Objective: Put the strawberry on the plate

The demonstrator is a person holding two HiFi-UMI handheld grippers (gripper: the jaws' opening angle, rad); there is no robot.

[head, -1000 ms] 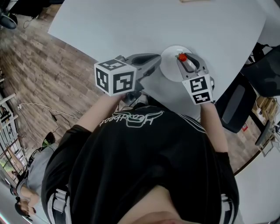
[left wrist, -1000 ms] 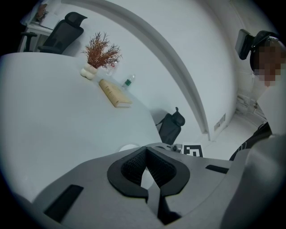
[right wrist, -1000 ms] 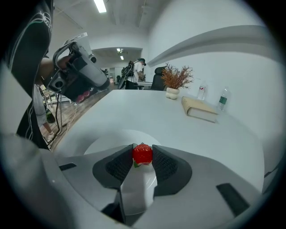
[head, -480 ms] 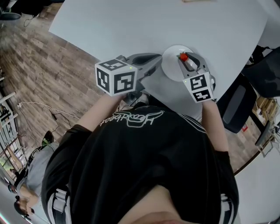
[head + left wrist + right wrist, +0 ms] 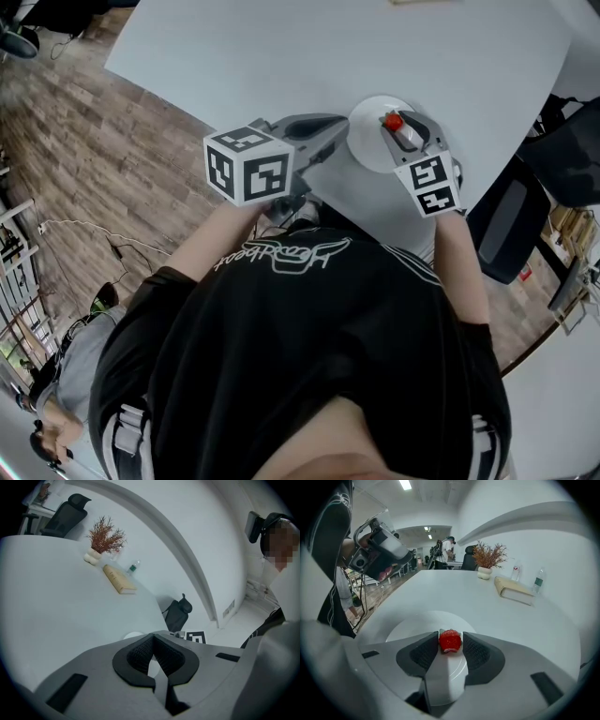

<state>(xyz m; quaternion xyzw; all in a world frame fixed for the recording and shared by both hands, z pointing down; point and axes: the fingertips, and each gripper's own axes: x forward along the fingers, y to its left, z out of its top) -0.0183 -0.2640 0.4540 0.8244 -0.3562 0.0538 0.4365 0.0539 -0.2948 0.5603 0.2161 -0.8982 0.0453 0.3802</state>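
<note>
**Right tongs start to let go over the plate**

The right gripper (image 5: 450,637) is about half open and its jaws are opening. The strawberry (image 5: 450,641) sits between the 2 tips, and both pads appear to touch it. In the right gripper view the berry is at the centre of the frame, directly over the white plate (image 5: 410,626). I cannot tell whether it rests on the plate or hangs just above it.

In the head view these tongs have barely shifted in the last second, so the loosening grip is the only real change. This looks like the release, and the task seems nearly done.

The left gripper (image 5: 152,637), at centre left of the head view, has stayed put with its tips together and nothing between them, above the grey table (image 5: 281,47).
</note>
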